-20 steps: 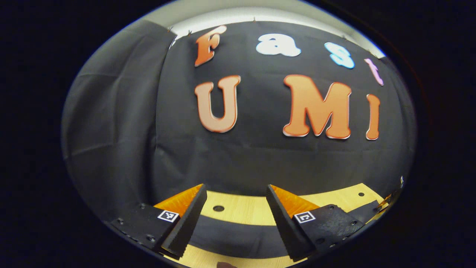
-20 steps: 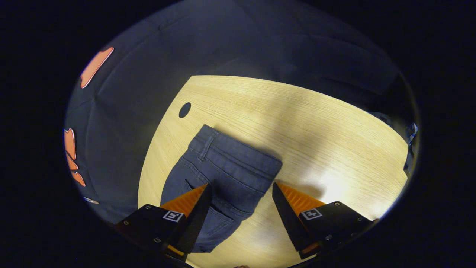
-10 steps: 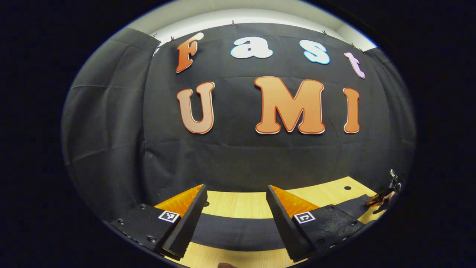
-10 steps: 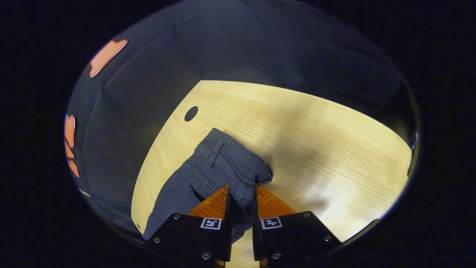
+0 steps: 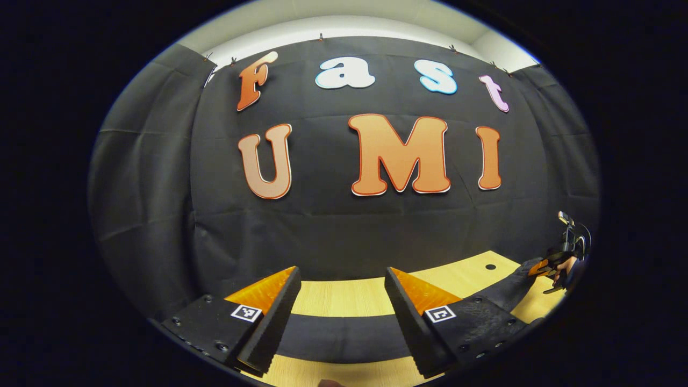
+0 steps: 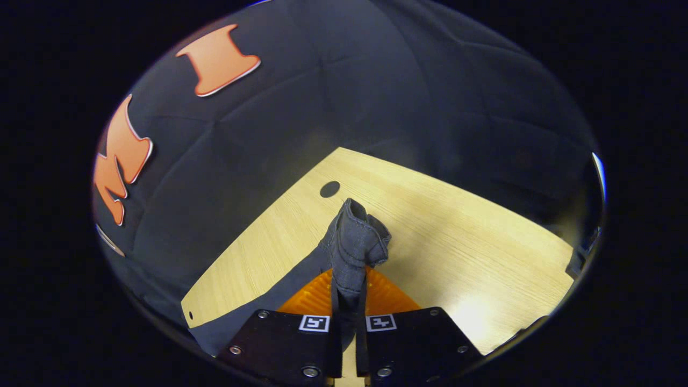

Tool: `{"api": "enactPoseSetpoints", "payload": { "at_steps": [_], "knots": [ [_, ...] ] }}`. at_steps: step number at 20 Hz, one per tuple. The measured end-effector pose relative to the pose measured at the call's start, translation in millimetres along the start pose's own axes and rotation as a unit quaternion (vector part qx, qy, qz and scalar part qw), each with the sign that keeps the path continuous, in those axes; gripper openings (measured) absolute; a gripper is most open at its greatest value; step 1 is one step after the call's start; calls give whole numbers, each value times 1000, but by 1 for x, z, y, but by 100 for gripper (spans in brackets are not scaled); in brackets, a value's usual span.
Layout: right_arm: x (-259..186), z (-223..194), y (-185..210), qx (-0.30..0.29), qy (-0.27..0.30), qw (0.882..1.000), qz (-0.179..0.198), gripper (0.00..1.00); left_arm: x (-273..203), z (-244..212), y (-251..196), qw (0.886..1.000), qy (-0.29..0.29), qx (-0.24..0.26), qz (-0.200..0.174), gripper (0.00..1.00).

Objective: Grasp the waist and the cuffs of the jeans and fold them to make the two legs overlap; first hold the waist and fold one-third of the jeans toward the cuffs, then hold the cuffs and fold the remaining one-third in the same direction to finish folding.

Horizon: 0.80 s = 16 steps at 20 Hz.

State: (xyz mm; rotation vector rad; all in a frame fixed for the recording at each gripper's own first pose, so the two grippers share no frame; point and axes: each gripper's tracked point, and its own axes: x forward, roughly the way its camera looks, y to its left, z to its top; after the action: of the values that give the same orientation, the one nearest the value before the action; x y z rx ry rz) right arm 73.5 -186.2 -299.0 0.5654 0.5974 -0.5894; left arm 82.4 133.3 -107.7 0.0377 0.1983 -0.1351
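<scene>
Left gripper view: your left gripper has its fingers spread wide with nothing between them. Just beyond the tips a dark grey denim pair of jeans lies flat as a band across the pale wooden table. Far off to the right of the tips, your right gripper pinches a raised end of that denim.

Right gripper view: your right gripper has its fingers drawn in tight on the jeans, both pads pressing the bunched waist. The gathered cloth stands up ahead of the tips, clear of the table, and the rest trails down to the left of the fingers. A round hole lies just beyond the cloth.
</scene>
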Motion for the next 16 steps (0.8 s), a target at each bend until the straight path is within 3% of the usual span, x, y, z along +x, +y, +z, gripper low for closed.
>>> {"api": "enactPoseSetpoints", "payload": {
  "at_steps": [8,16],
  "knots": [
    [-40,3,54,-67,-40,996,40,10,-15,8,38,1000,-29,-12,-4,94],
    [-70,-19,117,-165,-55,981,83,10,-21,-5,92,999,-26,-31,20,94]
  ]
}}
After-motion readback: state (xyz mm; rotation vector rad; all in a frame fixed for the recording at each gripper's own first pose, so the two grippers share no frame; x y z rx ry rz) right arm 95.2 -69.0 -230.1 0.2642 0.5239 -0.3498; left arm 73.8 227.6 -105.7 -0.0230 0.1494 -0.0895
